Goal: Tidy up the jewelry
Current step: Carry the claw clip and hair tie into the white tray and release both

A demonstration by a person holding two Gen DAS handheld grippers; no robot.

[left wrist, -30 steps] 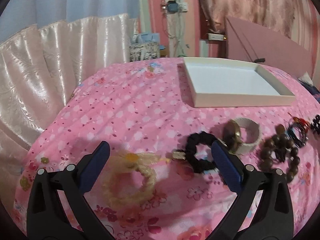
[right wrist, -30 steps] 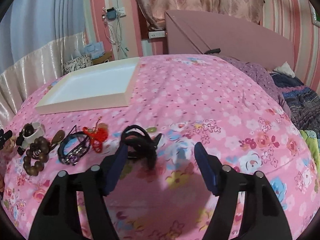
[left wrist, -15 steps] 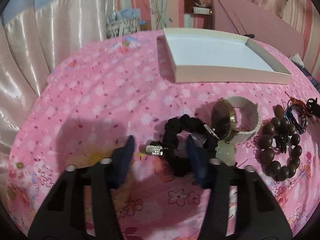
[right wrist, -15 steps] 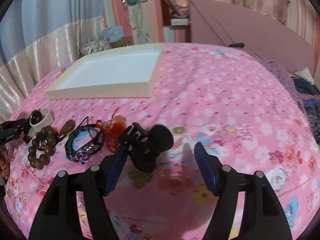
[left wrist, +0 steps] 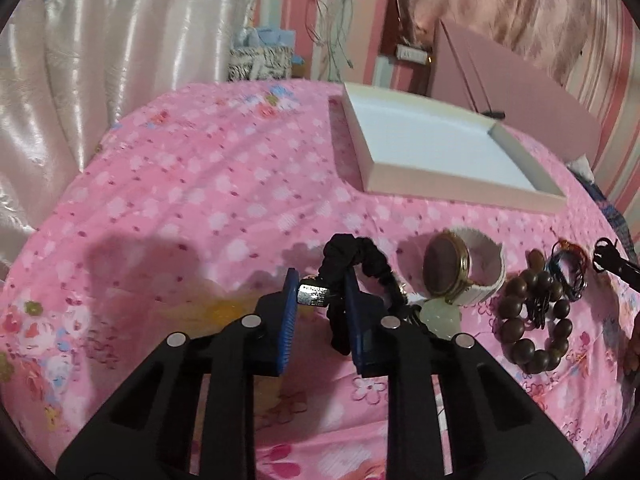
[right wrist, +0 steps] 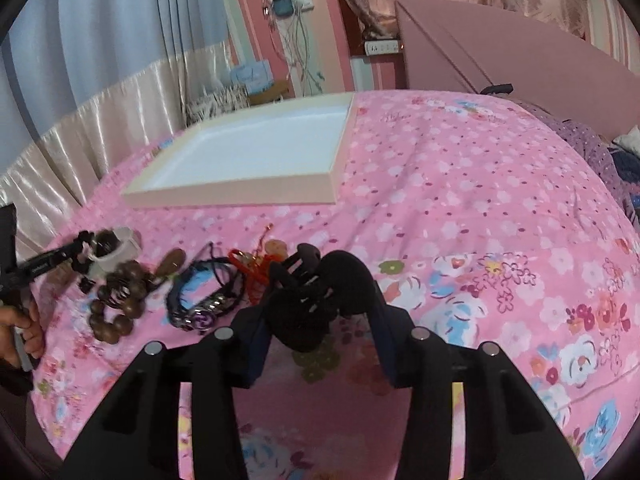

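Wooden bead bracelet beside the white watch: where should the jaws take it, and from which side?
Pinch one side of the wooden bead bracelet across its bead ring, coming from above. It lies flat, so the open centre likely admits one jaw. Avoid the white watch side, which looks crowded.

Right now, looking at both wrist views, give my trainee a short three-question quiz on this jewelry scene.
1. True or false: the white tray already holds jewelry.
2. Which item sits between the left tongs? A) the watch B) the black scrunchie with its silver clasp C) the wooden bead bracelet
3. Fill in: between the right tongs is a black hair ____.

Key
1. False. The tray is empty.
2. B. The tongs are closing on it, clasp and fabric between the blue pads.
3. Clip. The hair clip lies between the tongs as they close.
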